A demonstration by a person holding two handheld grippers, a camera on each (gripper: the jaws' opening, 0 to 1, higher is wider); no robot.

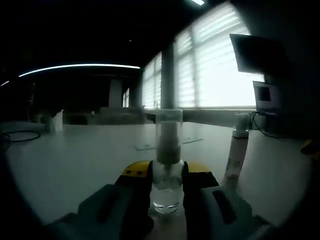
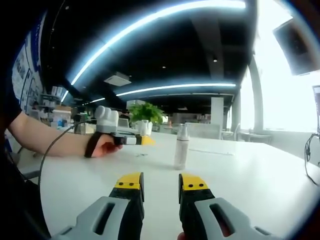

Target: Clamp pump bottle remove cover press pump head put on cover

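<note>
Pump bottle stands upright at lower center of left gripper view, pinched between the yellow-tipped jaws of the left gripper; clear cover on top. Base sits on the white surface. View is dim, so bottle detail hard to read. A second bottle stands right of center, apart. In right gripper view, right gripper at bottom center, jaws narrowly apart w/ nothing between; second bottle beyond it. Left gripper at mid-left w/ person's hand; bottle there mostly hidden.
</note>
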